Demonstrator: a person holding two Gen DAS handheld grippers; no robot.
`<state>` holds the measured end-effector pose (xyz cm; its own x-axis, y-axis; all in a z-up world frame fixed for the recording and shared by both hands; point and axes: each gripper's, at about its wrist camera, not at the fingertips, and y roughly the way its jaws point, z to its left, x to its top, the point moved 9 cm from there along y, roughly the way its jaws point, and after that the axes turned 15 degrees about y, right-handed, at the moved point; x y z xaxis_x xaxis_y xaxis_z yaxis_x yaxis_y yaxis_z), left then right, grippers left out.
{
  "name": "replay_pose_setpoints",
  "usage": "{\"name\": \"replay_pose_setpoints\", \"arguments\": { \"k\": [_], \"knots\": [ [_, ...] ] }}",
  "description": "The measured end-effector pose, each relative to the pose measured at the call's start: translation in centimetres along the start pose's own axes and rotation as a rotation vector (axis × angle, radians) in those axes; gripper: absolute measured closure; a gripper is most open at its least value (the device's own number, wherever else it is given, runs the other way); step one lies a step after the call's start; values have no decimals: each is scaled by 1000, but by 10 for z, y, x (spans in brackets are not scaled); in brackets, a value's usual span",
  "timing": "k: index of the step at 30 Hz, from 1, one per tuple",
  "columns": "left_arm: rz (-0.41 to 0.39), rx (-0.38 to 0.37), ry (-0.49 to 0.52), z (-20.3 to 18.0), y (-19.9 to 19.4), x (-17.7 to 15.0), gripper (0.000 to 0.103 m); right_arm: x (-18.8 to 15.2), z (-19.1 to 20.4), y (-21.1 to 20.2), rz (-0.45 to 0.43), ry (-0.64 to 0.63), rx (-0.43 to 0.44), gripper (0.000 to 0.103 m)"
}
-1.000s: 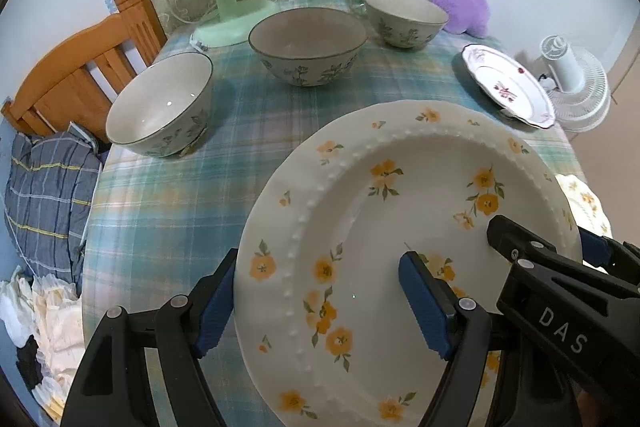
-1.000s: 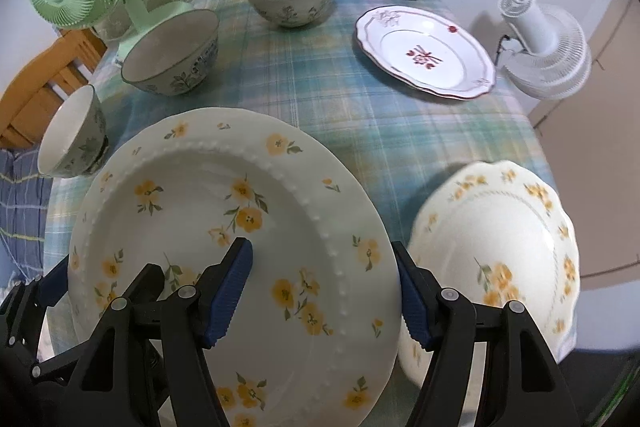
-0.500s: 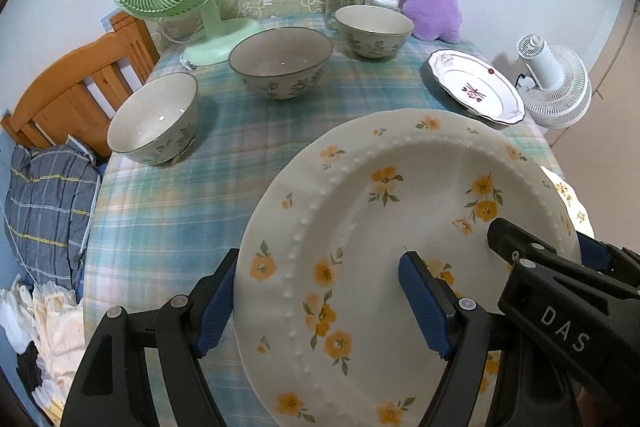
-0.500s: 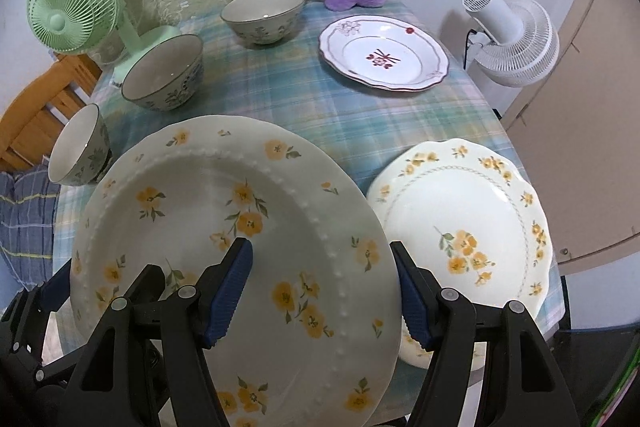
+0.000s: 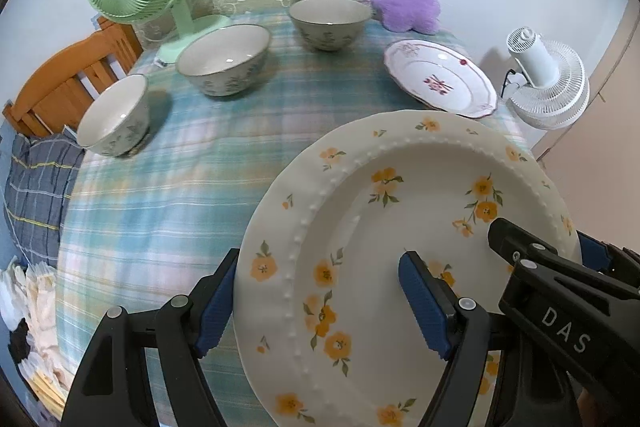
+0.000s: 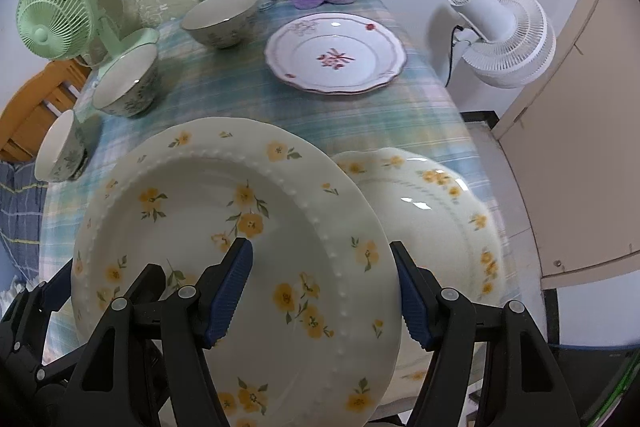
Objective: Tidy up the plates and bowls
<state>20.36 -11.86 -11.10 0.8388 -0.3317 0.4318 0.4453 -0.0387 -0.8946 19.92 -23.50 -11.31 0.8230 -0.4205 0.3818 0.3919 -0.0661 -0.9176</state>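
Yellow-flowered plate (image 6: 240, 247) sits pinched at opposite rims by my left claw (image 5: 320, 303) and right claw (image 6: 324, 291), carried rightward since a second ago. It now overlaps the matching scalloped plate (image 6: 440, 211) just right of me; stacking should follow.

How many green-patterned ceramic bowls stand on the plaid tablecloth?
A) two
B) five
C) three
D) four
C: the left wrist view shows three bowls, one near the wooden chair, one before the green fan, one before the glass jar.
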Motion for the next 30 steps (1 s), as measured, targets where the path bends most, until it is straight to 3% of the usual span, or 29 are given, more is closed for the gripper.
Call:
{"name": "replay_pose_setpoints", "arguments": {
  "k": [17, 30],
  "knots": [
    [48, -37, 20, -91, 27, 8, 25, 19, -92, 21, 39, 22, -41, 32],
    [86, -56, 27, -130, 48, 8, 25, 26, -136, 39, 63, 21, -71, 32]
  ]
}}
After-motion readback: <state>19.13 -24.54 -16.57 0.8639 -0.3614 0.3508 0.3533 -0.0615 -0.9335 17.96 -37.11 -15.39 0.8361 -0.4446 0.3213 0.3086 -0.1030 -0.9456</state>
